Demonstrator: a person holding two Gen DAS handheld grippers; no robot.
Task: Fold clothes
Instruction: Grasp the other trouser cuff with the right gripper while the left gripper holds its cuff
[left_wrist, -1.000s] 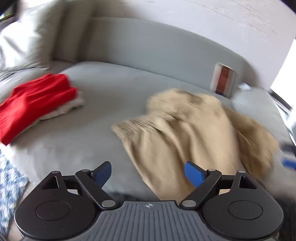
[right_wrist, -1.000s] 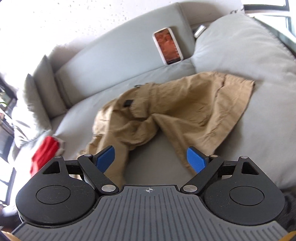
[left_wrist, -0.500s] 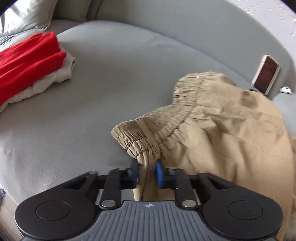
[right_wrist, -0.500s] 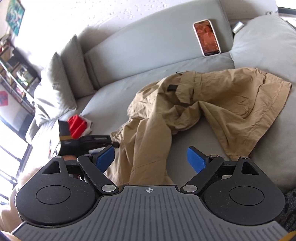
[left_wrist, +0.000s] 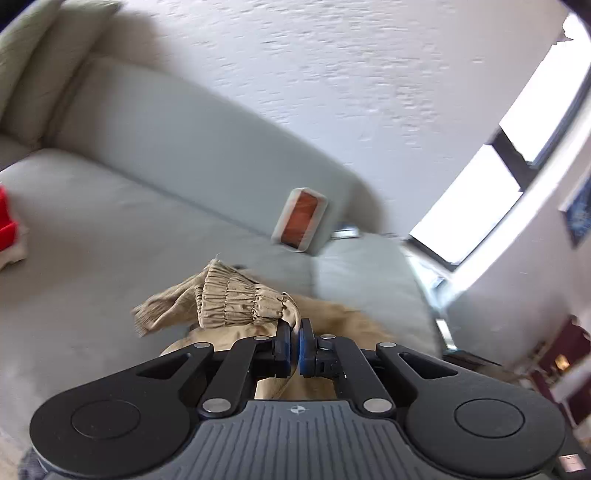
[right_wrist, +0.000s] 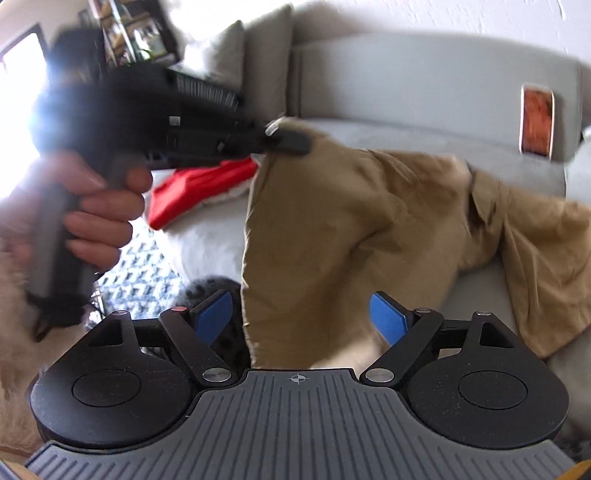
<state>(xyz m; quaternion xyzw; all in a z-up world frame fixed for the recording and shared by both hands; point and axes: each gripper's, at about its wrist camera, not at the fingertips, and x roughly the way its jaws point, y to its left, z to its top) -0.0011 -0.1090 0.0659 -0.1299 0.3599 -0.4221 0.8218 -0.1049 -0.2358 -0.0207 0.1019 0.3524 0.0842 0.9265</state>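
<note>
Fabric of the tan trousers (left_wrist: 240, 299) is pinched between the blue pads of the left claw (left_wrist: 294, 341), which is clamped tight on the gathered elastic waistband; the ruffled band stands up just ahead and to the left of its tips. Seen from the other side, the left claw (right_wrist: 288, 138) is raised, held by a hand (right_wrist: 99, 206), and the trousers (right_wrist: 332, 229) hang down from it in a long drape, the rest trailing away to the right onto the grey sofa (right_wrist: 424, 92). The right claw (right_wrist: 301, 319) is spread wide and grips nothing; the hanging cloth falls just in front of its open pads.

Beyond the left claw, further left, lies red clothing (right_wrist: 199, 184) on something white, apparently already stacked. A phone (left_wrist: 301, 219) leans against the sofa back, ahead and to the right of the left claw.

Risks, as I judge them: the hold is on one small bite of waistband, so a quick lift could let the elastic slip out and drop the trousers in a heap. The trailing legs look twisted, and could drag or sweep the phone down. If the right claw closes on a loose mid-fold rather than an edge, any fold would come out crooked.
</note>
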